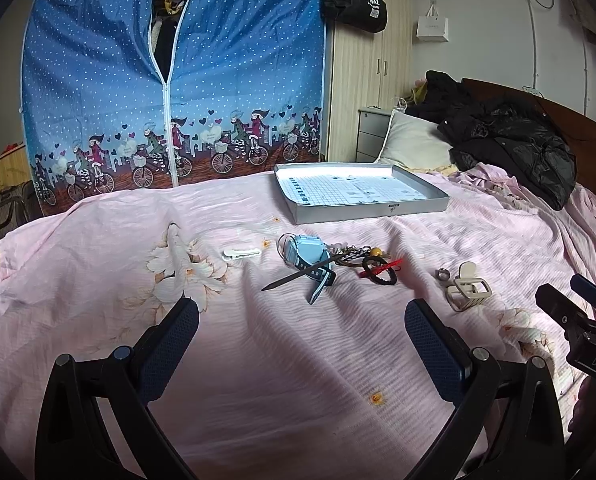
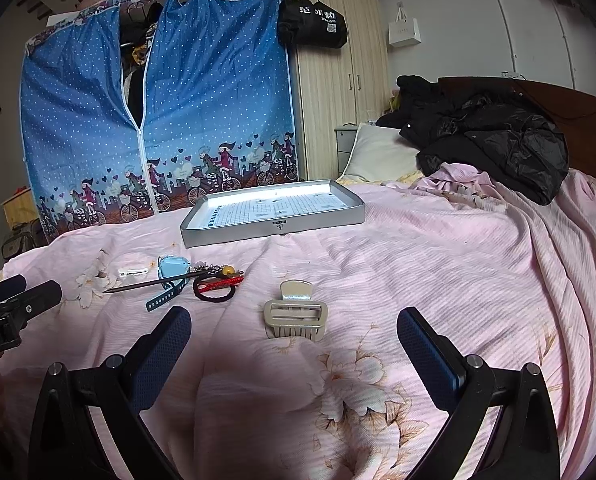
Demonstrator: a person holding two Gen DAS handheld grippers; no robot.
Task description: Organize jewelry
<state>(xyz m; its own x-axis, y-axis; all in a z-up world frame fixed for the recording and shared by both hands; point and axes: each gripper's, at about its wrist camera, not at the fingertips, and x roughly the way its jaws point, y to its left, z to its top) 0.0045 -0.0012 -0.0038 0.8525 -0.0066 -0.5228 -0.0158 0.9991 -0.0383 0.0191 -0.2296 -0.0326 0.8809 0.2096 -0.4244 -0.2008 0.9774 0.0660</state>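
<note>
On the pink bedsheet lie a blue watch [image 1: 306,256] with a dark hair stick [image 1: 298,276] across it, a black hair tie [image 1: 379,272] over a red cord, a white hair clip [image 1: 242,254], a small ring [image 1: 442,274] and a beige claw clip [image 1: 468,289]. A shallow grey tray [image 1: 372,210] sits behind them. My left gripper [image 1: 298,320] hovers open in front of the watch. My right gripper [image 2: 294,328] is open just short of the beige claw clip [image 2: 296,316], which lies between its fingers' line. The watch [image 2: 172,270] and hair tie [image 2: 214,290] lie to its left.
The grey tray [image 2: 274,232] rests on the bed beyond the items. A black jacket [image 2: 498,140] and a pillow [image 2: 378,156] are piled at the right. A blue fabric wardrobe [image 1: 170,92] and a wooden cabinet [image 1: 370,72] stand past the bed's far edge.
</note>
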